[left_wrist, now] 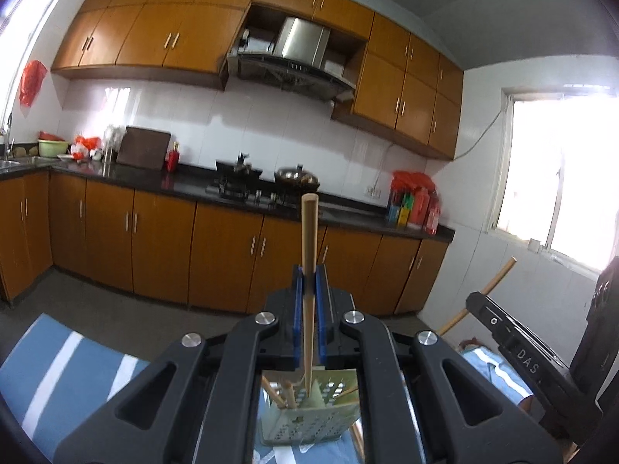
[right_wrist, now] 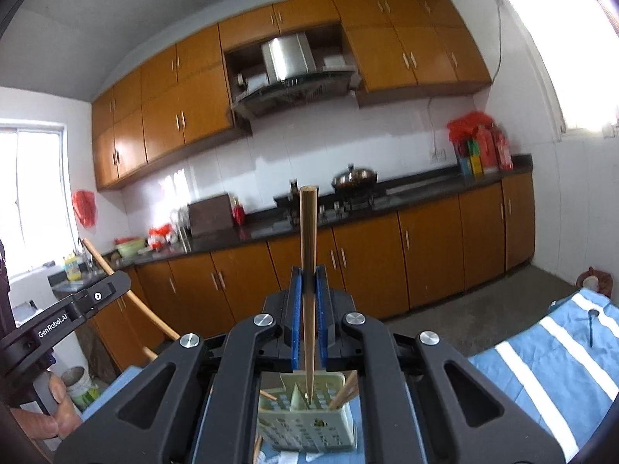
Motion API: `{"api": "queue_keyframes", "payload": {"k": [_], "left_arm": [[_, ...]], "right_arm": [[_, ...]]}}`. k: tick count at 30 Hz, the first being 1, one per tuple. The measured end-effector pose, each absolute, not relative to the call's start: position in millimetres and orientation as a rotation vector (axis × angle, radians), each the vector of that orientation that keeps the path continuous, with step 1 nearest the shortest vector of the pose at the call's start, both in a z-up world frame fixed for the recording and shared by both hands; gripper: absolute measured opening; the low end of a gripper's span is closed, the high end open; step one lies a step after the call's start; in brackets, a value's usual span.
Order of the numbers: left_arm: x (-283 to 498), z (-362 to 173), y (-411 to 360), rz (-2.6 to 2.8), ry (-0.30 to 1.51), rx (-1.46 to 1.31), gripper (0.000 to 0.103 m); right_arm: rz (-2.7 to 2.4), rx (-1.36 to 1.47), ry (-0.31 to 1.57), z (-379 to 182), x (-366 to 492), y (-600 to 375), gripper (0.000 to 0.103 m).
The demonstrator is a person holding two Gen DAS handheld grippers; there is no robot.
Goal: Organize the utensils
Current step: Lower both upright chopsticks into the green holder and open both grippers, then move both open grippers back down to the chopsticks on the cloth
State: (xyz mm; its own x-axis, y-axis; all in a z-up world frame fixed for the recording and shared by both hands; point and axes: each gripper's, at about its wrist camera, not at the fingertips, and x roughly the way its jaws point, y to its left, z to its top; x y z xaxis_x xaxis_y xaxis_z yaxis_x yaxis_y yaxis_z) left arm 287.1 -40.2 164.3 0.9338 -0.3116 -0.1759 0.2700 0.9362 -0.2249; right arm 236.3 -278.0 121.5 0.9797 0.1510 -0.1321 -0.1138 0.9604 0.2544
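Observation:
My left gripper (left_wrist: 308,284) is shut on a wooden chopstick (left_wrist: 308,239) that stands upright, its lower tip down in a pale green perforated utensil holder (left_wrist: 309,421) seen through the gap below. My right gripper (right_wrist: 308,282) is shut on another chopstick (right_wrist: 308,232), also upright, tip inside the same holder (right_wrist: 309,421). Several other chopsticks lean in the holder. The right gripper's body (left_wrist: 518,344) with its chopstick shows at the right of the left wrist view; the left gripper's body (right_wrist: 65,313) shows at the left of the right wrist view.
The holder stands on a blue and white striped cloth (right_wrist: 541,363). A dark utensil (right_wrist: 592,324) lies on the cloth at right. Orange kitchen cabinets (left_wrist: 216,255), a dark counter with stove and pots (left_wrist: 263,181) lie ahead. A hand (right_wrist: 54,410) grips the left handle.

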Motion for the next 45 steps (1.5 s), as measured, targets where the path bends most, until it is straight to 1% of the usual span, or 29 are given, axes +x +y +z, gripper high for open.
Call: {"api": "queue_keyframes", "payload": {"k": [5, 8, 10, 12, 19, 23, 26, 28, 31, 32, 35, 40, 41, 42, 45], "left_arm": [[301, 141, -45, -0.304, 0.264, -0.188, 0.007], [303, 137, -44, -0.294, 0.278, -0.2, 0.008], [303, 138, -41, -0.296, 0.285, -0.21, 0.012], [300, 140, -39, -0.293, 0.284, -0.212, 0.016], [269, 156, -22, -0.279, 0.261, -0.218, 0.025], [239, 150, -2, -0.248, 0.279, -0.204, 0.031], [221, 124, 13, -0.215, 0.335, -0.184, 0.035], [217, 94, 22, -0.188, 0.41, -0.166, 0.035], [221, 47, 34, -0.165, 0.56, -0.176, 0.035], [222, 36, 36, -0.161, 0.597, -0.182, 0.035], [223, 1, 40, -0.154, 0.7, -0.191, 0.035], [223, -33, 41, -0.171, 0.804, -0.208, 0.035], [222, -36, 40, -0.174, 0.811, -0.208, 0.035], [223, -38, 38, -0.176, 0.819, -0.207, 0.035], [225, -41, 34, -0.184, 0.833, -0.202, 0.035]], "right_arm": [[0.152, 0.239, 0.218, 105, 242, -273, 0.008], [0.162, 0.243, 0.237, 102, 242, -274, 0.009], [0.155, 0.241, 0.245, 103, 239, -275, 0.012], [0.147, 0.242, 0.24, 107, 238, -276, 0.022], [0.122, 0.237, 0.197, 126, 204, -287, 0.023], [0.092, 0.231, 0.215, 120, 180, -299, 0.024], [0.05, 0.212, 0.313, 90, 167, -310, 0.024], [0.033, 0.208, 0.404, 64, 168, -313, 0.024], [0.029, 0.213, 0.604, 7, 180, -312, 0.024], [0.047, 0.22, 0.677, -15, 186, -309, 0.024], [0.087, 0.23, 0.795, -54, 196, -295, 0.019], [0.122, 0.239, 0.873, -85, 200, -280, 0.018], [0.12, 0.227, 0.883, -88, 203, -277, 0.018], [0.116, 0.217, 0.891, -88, 205, -275, 0.015], [0.098, 0.204, 0.889, -91, 202, -276, 0.015]]}}
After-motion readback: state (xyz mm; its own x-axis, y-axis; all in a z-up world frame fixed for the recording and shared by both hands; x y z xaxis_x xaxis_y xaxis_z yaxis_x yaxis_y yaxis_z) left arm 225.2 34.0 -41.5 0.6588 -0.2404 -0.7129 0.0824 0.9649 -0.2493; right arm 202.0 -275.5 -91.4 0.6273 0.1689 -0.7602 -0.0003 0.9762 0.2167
